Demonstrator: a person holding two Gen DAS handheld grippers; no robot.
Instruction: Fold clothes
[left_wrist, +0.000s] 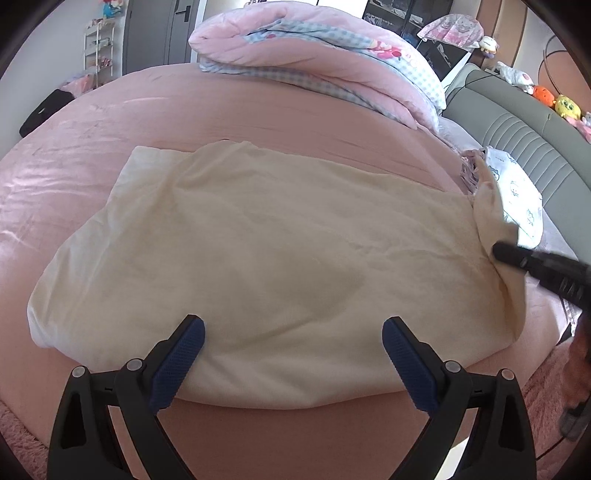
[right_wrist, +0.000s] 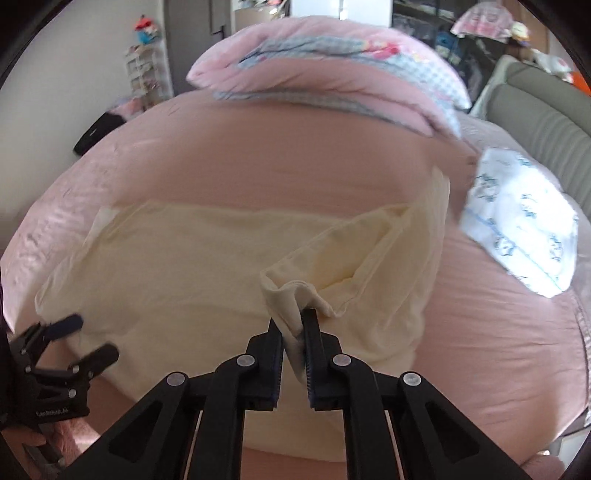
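**user1:** Pink-sheeted bed (left_wrist: 258, 118) with a bunched pink quilt (left_wrist: 325, 55) at the far end. What's the cloth doing?

**user2:** That pale cream, wrinkled cotton garment (left_wrist: 258, 251) lies spread flat mid-bed. Right gripper (right_wrist: 293, 325) has its jaws pinched on one corner, lifted into a folded peak. Left gripper (left_wrist: 293, 332) hovers over the near hem, jaws wide, nothing in them. Looks like a shirt, but it's too blurry to say.

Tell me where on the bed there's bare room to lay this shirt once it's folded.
Bare pink sheet lies between the cream garment and the bunched quilt; more to the garment's left. Crowded at right: a printed white packet by the grey headboard.
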